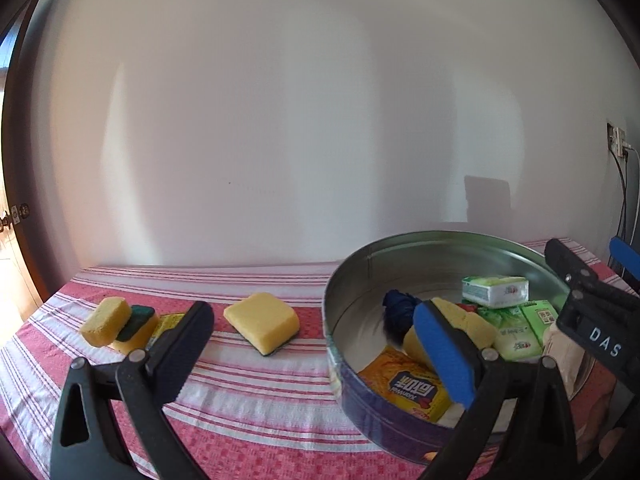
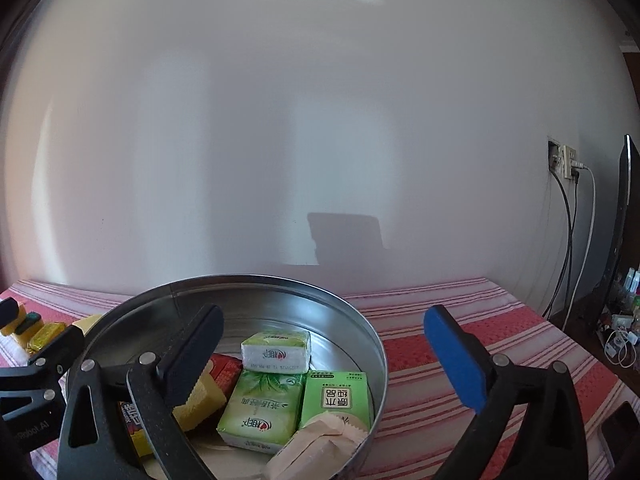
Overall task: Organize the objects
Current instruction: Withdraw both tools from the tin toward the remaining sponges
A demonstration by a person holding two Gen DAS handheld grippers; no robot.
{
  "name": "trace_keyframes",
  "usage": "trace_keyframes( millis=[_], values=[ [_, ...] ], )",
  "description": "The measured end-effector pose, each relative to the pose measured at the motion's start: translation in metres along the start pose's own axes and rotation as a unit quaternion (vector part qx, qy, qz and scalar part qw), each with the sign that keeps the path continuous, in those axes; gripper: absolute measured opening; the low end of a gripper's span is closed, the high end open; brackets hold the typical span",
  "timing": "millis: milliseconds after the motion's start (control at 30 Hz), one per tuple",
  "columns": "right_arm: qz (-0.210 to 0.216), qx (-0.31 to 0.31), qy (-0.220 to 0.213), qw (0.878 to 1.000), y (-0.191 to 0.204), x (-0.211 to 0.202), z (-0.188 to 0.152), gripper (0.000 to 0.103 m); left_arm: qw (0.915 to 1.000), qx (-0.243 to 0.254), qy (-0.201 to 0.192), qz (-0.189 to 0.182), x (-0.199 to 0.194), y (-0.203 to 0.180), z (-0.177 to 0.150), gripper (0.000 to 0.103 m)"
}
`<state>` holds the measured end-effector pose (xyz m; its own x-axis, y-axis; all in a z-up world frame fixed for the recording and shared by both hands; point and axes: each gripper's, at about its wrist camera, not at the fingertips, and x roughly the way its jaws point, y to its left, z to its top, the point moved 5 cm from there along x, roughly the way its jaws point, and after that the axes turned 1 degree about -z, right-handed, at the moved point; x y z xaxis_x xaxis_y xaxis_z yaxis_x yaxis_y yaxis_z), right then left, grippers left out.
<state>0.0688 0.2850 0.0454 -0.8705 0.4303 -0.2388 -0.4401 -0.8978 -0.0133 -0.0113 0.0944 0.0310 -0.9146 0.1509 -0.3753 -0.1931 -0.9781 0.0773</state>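
tin (image 1: 360,268): round, upright, mouth up, on striped cloth (image 1: 248,392); holds tissue packs (image 2: 276,346), lying flat | sponge (image 1: 262,322): on cloth left of tin, flat, yellow face up, long axis slanting toward near right | left gripper (image 1: 316,344): released, nothing between | right gripper (image 2: 324,354): released over tin, nothing clasped

The left gripper (image 1: 320,344) has its jaws spread wide with nothing between the pads; its blue-padded finger (image 1: 444,352) reaches over the near rim of the round tin (image 1: 400,428), its black finger outside the tin. The right gripper (image 2: 324,356) is likewise spread wide and empty, its black finger (image 2: 192,356) inside the tin, its blue finger outside it.
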Motion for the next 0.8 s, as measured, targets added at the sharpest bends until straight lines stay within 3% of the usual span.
trace_keyframes(
  millis=[300, 800],
  values=[
    [-0.025, 0.008, -0.002, 1.000, 0.027, -0.002, -0.001, 0.102, 0.9995, 0.013, -0.003, 0.028, 0.003, 0.041, -0.009, 0.101],
    [0.064, -0.028, 0.011, 0.997, 0.148, 0.009, -0.006, 0.102, 0.9957, -0.021, 0.014, 0.090, 0.014, 0.144, -0.016, 0.101]
  ],
)
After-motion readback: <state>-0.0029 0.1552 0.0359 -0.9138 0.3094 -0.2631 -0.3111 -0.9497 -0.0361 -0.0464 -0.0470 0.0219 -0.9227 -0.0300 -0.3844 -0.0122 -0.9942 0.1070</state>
